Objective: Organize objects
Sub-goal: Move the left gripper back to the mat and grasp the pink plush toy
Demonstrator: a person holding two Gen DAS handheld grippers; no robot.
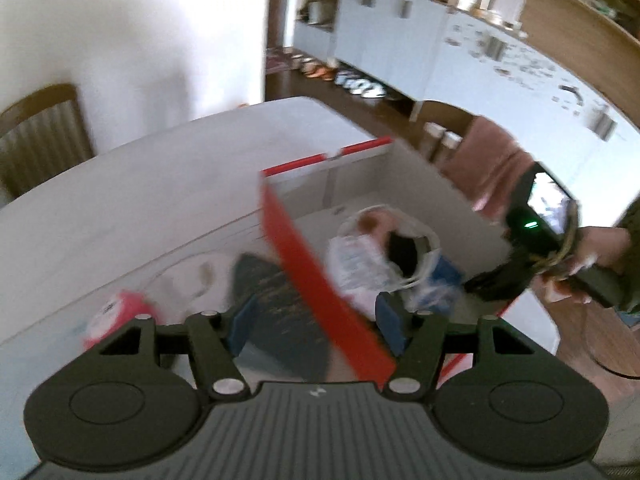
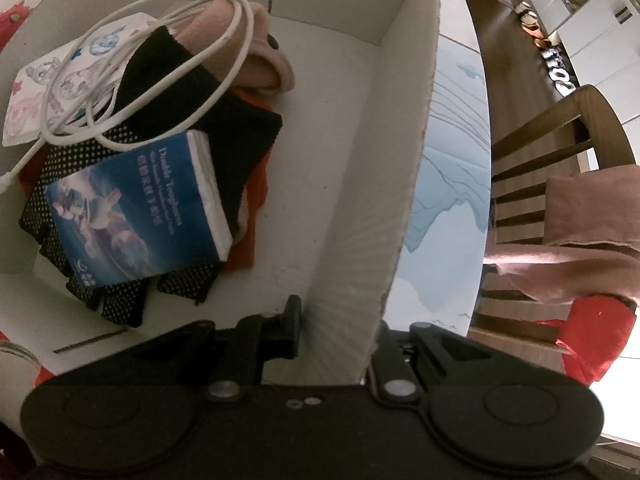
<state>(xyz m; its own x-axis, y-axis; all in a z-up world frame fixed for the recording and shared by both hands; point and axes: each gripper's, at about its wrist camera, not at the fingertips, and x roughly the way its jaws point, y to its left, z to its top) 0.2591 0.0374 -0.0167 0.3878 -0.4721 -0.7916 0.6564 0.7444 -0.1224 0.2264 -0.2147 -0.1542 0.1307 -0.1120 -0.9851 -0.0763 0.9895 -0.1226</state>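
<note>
The right gripper (image 2: 336, 330) clamps the white cardboard box's wall (image 2: 400, 184) at lower centre, while the left gripper (image 1: 316, 320), fingers apart and empty, hovers above the box's red-edged flap (image 1: 316, 272).

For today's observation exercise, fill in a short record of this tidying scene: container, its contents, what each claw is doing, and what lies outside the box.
container: open cardboard box with red outer sides, on a pale table
contents: blue tissue pack, coiled white cable, black dotted glove, pink plush item, printed white packet
left claw: open, empty, above the box's red wall
right claw: shut on the box's side wall
outside the box: a red object, blurred
</note>
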